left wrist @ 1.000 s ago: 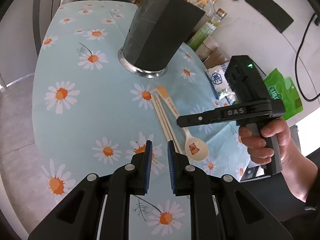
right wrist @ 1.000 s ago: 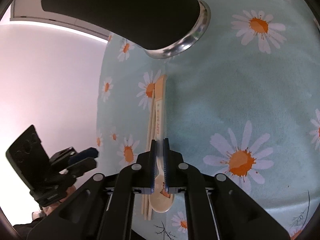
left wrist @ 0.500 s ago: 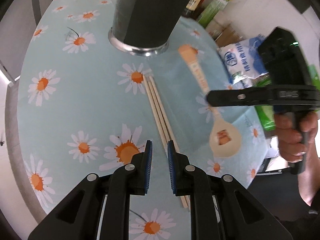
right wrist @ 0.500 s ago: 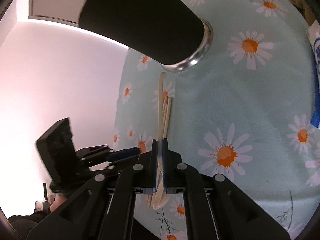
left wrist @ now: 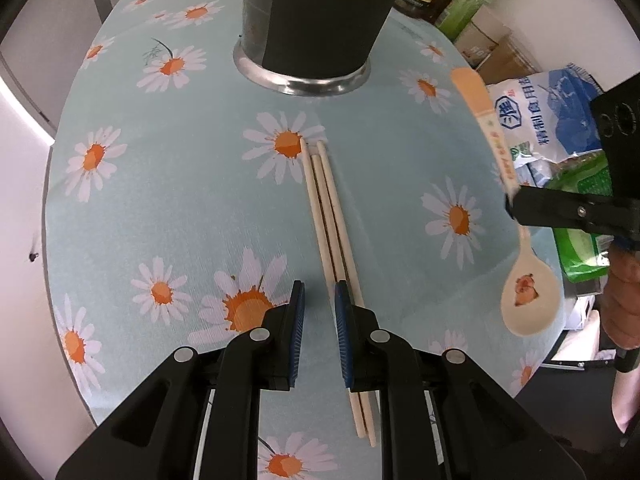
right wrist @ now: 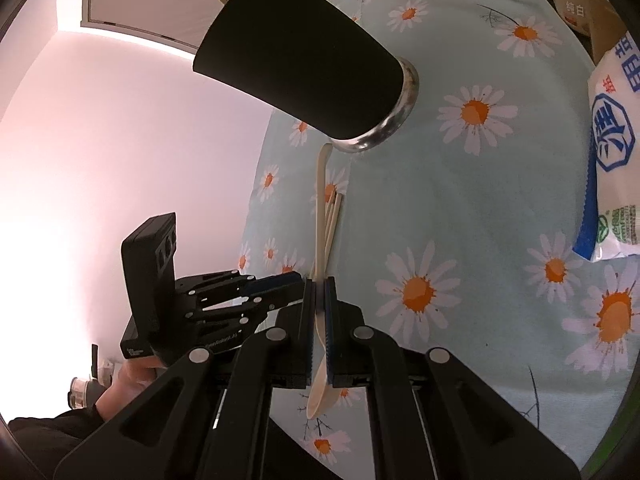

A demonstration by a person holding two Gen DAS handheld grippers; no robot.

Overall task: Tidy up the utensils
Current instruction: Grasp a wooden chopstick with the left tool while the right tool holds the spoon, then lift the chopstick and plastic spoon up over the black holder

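Your left gripper (left wrist: 319, 294) hangs over the chopsticks (left wrist: 329, 216), nearer than the right
Their length runs straight ahead toward the holder (left wrist: 308, 20); left jaws slightly apart, empty (right gripper (right wrist: 319, 292) clamps the spoon (right wrist: 320, 240))

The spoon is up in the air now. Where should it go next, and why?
Probably the right gripper should carry the spoon up over the black utensil holder and lower it in. Its jaws are clamped on the spoon's handle, the spoon is off the daisy tablecloth, and chopstick ends already poke out of the holder's top.
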